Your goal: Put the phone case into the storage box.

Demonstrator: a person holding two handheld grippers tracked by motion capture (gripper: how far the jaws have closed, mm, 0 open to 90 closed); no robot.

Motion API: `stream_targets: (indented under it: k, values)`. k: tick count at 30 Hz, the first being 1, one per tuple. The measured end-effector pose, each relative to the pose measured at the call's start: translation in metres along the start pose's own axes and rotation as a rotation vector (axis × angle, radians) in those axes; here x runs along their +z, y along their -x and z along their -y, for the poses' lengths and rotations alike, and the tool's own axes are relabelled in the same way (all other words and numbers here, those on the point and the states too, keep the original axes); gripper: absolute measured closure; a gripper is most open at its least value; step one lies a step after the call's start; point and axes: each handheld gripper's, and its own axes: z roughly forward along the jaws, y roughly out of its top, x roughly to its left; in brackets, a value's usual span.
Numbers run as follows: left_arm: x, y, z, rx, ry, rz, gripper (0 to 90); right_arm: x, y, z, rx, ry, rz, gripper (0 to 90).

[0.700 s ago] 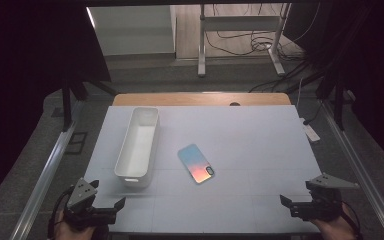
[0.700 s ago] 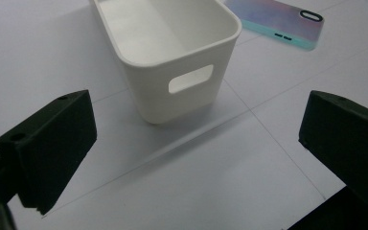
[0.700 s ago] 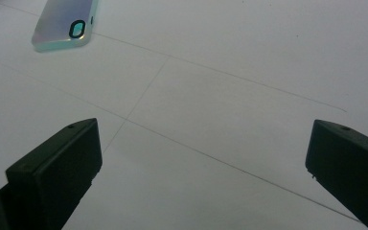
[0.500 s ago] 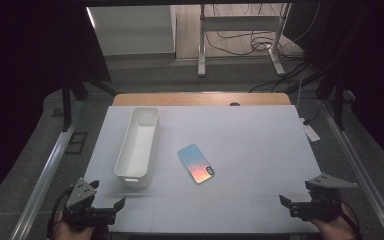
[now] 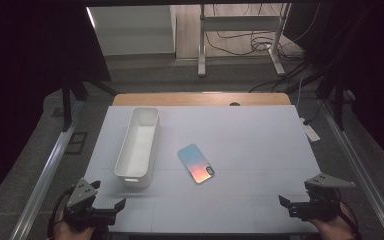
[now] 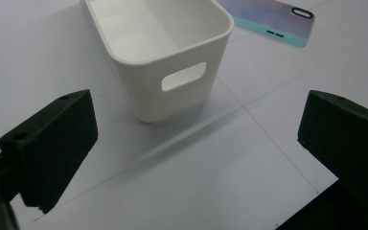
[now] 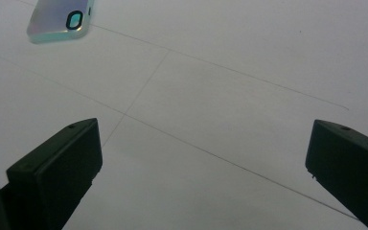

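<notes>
A long white bin with a handle slot stands empty on the left of the white table; its near end fills the top of the left gripper view. A phone case with a blue-to-pink sheen lies flat just right of it, also seen in the left gripper view and the right gripper view. My left gripper is open at the table's front left corner, short of the bin. My right gripper is open at the front right, nothing between its jaws.
A wooden strip runs along the table's far edge. Metal rails flank both sides. A small white object lies off the table's right edge. Beyond are a stand's legs and cables on the floor.
</notes>
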Motion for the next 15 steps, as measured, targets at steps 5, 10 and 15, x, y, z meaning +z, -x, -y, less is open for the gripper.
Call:
stream_targets:
  k: [5,10,15]
  values:
    - [0.0001,-0.0002,0.0001,0.001,0.002,0.004,0.8,0.0015,-0.0004,-0.0009,-0.004,-0.019,-0.006,0.0]
    - [0.0,-0.0001,0.0001,0.003,0.001,0.004,0.8,0.0014,-0.0009,-0.0014,-0.016,-0.019,-0.017,0.0]
    - [-0.0003,-0.0007,0.0002,-0.002,0.003,0.007,0.7,0.0035,-0.0025,-0.004,-0.034,-0.022,-0.039,0.0]
